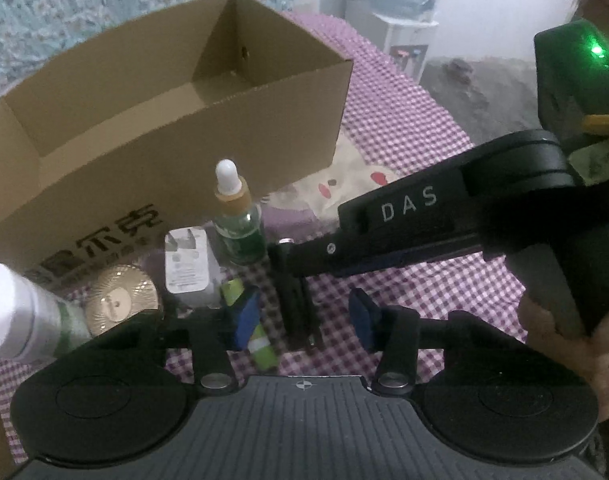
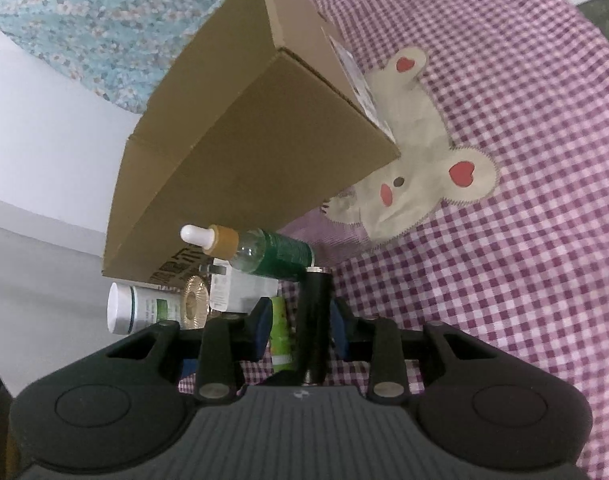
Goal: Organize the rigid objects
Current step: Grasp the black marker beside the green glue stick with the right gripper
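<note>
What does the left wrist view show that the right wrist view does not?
Only the left wrist view shows the cardboard box's open inside, the right hand-held gripper from outside, and a water dispenser. Only the right wrist view shows the whole bear patch on the checked cloth. Both show the dropper bottle, black tube and green stick.

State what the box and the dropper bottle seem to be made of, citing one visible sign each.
Box: corrugated cardboard, matte brown; folded seams and raw cut rim show.
Dropper bottle: clear glass or hard plastic, glossy, with green contents or label; white, probably rubber bulb above a tan collar.
</note>
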Demonstrator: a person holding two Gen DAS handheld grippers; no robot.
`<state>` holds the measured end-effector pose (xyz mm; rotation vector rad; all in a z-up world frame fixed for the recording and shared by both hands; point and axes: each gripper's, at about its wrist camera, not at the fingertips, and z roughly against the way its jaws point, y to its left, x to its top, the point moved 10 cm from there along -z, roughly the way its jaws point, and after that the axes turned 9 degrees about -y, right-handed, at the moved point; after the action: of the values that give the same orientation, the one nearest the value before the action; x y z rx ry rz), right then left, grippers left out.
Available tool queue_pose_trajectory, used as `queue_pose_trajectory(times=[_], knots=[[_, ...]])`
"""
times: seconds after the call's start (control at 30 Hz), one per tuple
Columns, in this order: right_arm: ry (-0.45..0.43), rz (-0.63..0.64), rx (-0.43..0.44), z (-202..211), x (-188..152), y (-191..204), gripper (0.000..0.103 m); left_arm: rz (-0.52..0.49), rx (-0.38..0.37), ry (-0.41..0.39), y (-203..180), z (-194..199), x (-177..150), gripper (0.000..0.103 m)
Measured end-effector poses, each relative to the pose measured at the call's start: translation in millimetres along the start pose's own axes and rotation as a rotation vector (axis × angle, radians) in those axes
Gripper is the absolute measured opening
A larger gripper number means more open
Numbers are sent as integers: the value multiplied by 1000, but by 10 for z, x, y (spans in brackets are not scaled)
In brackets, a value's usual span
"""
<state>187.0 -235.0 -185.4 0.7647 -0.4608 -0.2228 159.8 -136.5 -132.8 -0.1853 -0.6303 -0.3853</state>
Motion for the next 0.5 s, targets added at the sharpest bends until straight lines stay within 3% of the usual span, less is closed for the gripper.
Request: queue_pose_trajectory(times=[0.2,0.5], knots=[[34,-18,8,-138,-18,-11,30,9,-18,58,-42,-150,-37,30],[66,-48,13,-333,-60,-36,27,21,18,123,11,-293,-112,29]])
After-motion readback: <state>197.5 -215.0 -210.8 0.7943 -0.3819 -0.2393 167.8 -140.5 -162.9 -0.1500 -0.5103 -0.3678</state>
